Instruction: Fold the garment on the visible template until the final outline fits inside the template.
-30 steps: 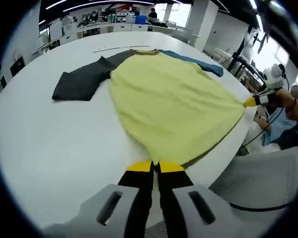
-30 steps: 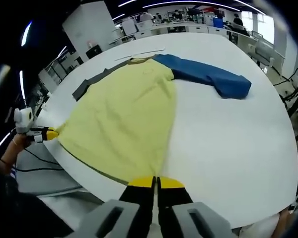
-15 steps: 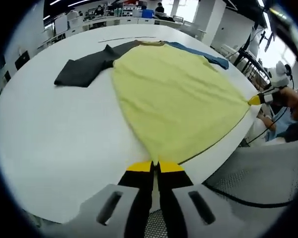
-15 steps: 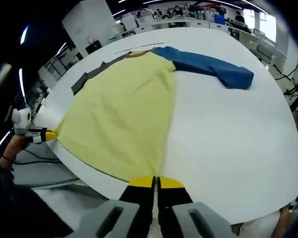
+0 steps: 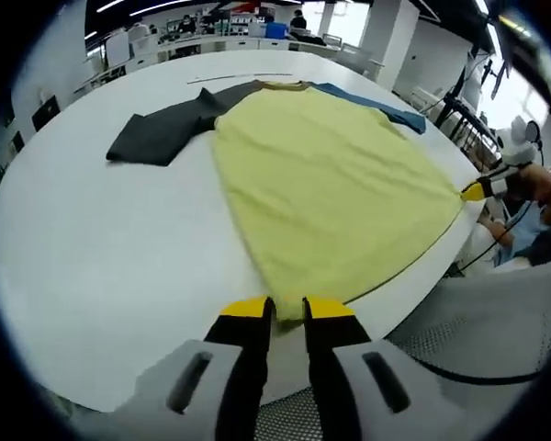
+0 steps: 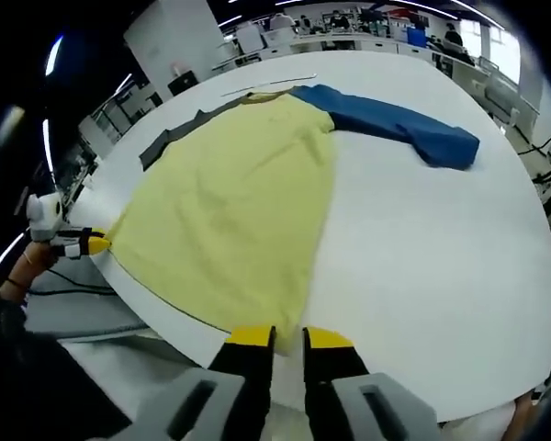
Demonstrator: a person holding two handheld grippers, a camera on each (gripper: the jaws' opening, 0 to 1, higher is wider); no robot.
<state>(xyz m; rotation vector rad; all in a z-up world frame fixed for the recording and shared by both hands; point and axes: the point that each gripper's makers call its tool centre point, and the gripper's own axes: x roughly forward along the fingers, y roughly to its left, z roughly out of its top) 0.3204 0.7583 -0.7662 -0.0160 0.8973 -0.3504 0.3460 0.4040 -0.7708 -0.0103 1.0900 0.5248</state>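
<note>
A long-sleeved garment lies flat on the white table [image 5: 92, 257]: yellow body [image 5: 331, 184], dark grey sleeve [image 5: 161, 133], blue sleeve [image 5: 386, 108]. My left gripper [image 5: 286, 309] stands open at the near hem corner, its jaws a little apart with the cloth edge just ahead of them. The right gripper view has the same yellow body [image 6: 239, 202], the blue sleeve [image 6: 404, 124] and the grey sleeve [image 6: 170, 142]. My right gripper [image 6: 290, 338] is open at the other hem corner. Each gripper's yellow tip appears in the other's view, the right gripper [image 5: 473, 191] and the left gripper [image 6: 96, 243].
A thin dark line [image 5: 239, 77] runs across the table beyond the collar. The table edge passes right under both grippers. A grey mesh chair [image 5: 477, 340] stands below that edge. A person's hand [image 5: 537, 184] holds the right gripper. Desks and people fill the far background.
Both grippers have gone from shut on the hem corners to open. The hem now rests on the table, a bit further in from the edge.
</note>
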